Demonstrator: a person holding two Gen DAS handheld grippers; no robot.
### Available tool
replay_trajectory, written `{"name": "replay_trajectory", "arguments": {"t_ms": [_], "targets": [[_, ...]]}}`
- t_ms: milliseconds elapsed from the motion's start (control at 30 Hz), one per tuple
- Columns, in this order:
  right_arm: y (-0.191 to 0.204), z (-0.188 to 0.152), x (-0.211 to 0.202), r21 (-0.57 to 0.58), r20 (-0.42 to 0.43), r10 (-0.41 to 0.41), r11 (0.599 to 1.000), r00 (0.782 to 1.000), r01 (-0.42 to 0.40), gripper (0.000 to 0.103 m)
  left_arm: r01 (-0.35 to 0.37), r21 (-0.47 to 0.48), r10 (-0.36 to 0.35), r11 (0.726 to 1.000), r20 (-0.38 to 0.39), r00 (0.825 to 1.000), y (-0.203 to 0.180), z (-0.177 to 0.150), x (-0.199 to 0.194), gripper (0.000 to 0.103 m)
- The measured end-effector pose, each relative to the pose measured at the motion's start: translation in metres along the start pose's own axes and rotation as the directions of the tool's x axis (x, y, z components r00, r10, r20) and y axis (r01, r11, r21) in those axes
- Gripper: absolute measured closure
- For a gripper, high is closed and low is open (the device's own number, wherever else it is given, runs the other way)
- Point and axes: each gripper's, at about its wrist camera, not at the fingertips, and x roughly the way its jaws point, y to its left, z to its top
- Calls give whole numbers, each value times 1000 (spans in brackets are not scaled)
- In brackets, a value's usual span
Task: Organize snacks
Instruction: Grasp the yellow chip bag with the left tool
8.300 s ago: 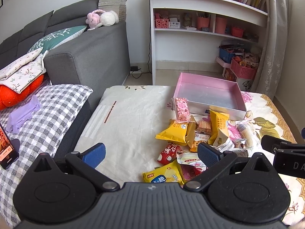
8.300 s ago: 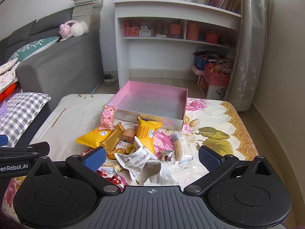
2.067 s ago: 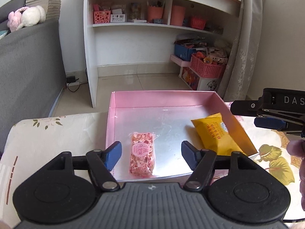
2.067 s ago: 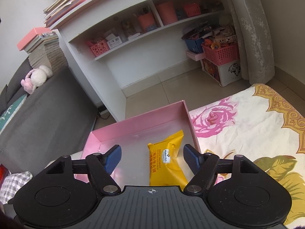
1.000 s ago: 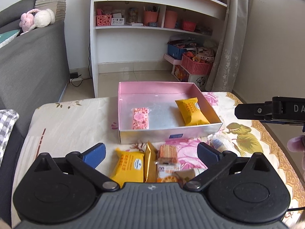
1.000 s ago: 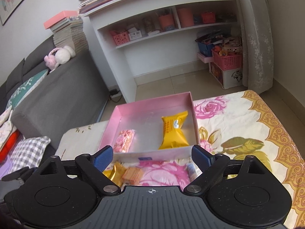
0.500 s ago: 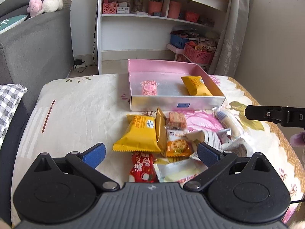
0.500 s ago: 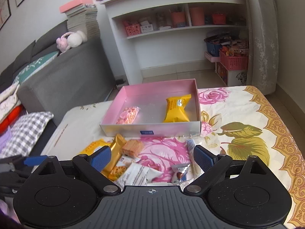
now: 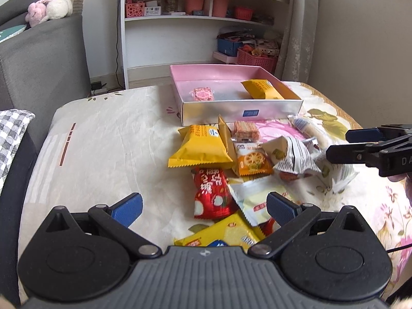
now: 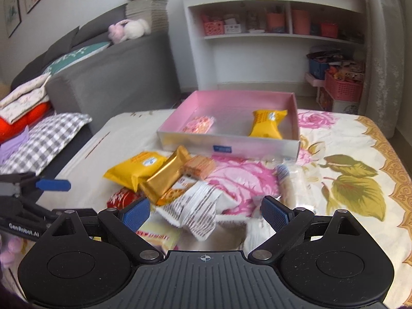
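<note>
though empty, both fingers (image 9: 280,207) wide

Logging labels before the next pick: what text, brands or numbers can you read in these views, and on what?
"GenRobot.AI": left gripper, on its side.
"DA", cut off by the frame edge: right gripper.
Red snack packet: large white Chinese characters, not legible to me.
Yellow snack packet, lotus-root chip packet, and blue sticker on the pink box: print too small or blurred.

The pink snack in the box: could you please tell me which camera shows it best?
The left wrist view: the pink snack is sharp, though the box wall hides its near edge. The right wrist view shows it whole but blurred.
</note>
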Motion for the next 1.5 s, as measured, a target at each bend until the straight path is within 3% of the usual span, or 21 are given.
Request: {"name": "replay_trajectory", "arguments": {"t_ms": [133, 300, 433, 533, 733, 900, 1000, 1267, 1433, 1500], "targets": [[6, -12, 9, -32, -47, 6, 999, 999, -8, 8, 31, 31, -30, 999, -16, 999, 0, -6, -1, 0], [19, -19, 9, -103, -37, -8, 995, 999, 4, 5, 91, 122, -83, 988, -72, 994, -8, -12, 2, 2], [30, -21, 6, -145, -46, 68, 987, 997, -74, 5, 148, 209, -125, 967, -121, 985, -14, -19, 7, 9], [37, -24, 11, -142, -87, 131, 980, 988, -142, 5, 184, 245, -149, 952, -157, 976, -16, -23, 14, 25], [52, -35, 27, -119, -180, 200, 967, 963, -223, 8, 189, 289, -148, 938, -158, 976, -17, -24, 16, 29], [55, -42, 40, -103, -229, 195, 969, 954, -223, 23, 175, 335, -127, 926, -160, 979, -16, -24, 13, 43], [57, -44, 44, -107, -242, 184, 971, 953, -215, 36, 172, 347, -121, 922, -163, 979, -15, -24, 12, 46], [65, -45, 44, -157, -232, 180, 963, 956, -219, 45, 160, 373, -105, 914, -162, 981, -17, -25, 14, 46], [67, -44, 42, -173, -226, 177, 961, 958, -218, 53, 145, 364, -90, 920, -165, 982, -15, -27, 18, 36], [67, -42, 41, -177, -222, 177, 960, 959, -218, 69, 136, 365, -78, 921, -169, 983, -13, -29, 21, 35]]}}
